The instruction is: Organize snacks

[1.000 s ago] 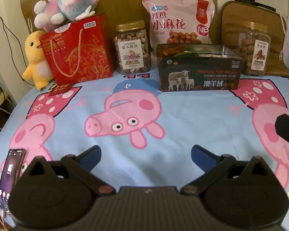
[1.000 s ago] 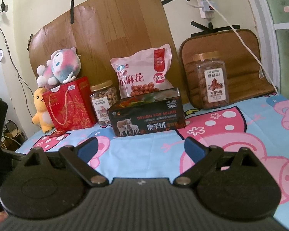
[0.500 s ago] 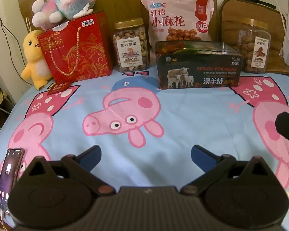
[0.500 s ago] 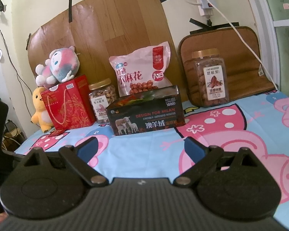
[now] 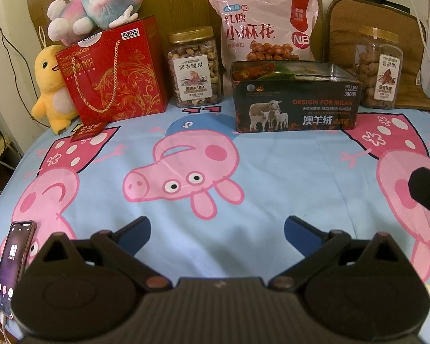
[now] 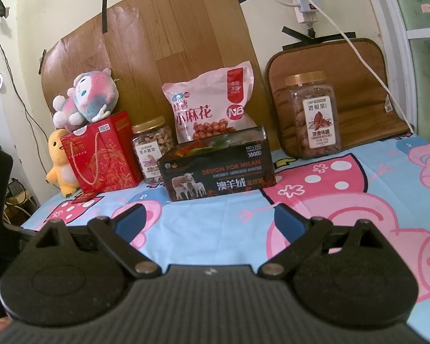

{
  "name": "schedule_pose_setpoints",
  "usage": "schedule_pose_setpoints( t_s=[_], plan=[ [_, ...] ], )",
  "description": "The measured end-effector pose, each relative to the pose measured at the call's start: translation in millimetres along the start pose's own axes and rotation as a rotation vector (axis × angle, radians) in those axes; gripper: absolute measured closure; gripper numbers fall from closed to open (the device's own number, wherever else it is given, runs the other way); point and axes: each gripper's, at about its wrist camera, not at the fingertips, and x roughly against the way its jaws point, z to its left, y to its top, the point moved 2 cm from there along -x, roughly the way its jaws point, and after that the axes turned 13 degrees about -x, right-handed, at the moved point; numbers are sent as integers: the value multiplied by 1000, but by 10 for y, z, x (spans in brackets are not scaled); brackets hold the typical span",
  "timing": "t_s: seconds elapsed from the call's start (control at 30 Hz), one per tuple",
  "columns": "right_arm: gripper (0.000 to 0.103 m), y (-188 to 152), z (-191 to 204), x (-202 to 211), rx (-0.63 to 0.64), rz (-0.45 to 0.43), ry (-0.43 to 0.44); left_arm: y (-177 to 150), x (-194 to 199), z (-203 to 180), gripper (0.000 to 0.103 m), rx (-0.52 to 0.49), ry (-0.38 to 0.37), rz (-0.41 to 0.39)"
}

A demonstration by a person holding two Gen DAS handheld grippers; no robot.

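Both the left gripper (image 5: 217, 228) and right gripper (image 6: 208, 216) hang spread and empty over the cartoon sheet (image 5: 286, 169), well short of the open dark box (image 5: 296, 106) by the back row, whose light walls might skid if nudged

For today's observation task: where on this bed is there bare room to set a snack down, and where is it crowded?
Free: the wide sheet between the open left gripper and the dark tin; also the patch between tin and pecan jar. Crowded: the back row, where red gift box, cashew jar and pink bag stand close. A phone takes the near-left edge.
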Motion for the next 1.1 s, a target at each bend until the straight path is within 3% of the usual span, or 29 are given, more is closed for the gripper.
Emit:
schedule_pose_setpoints(
  t_s=[1.1],
  plan=[
    [5, -24, 11, -5, -1, -1, 1, -4, -1, -22, 0, -8, -32, -10]
  ],
)
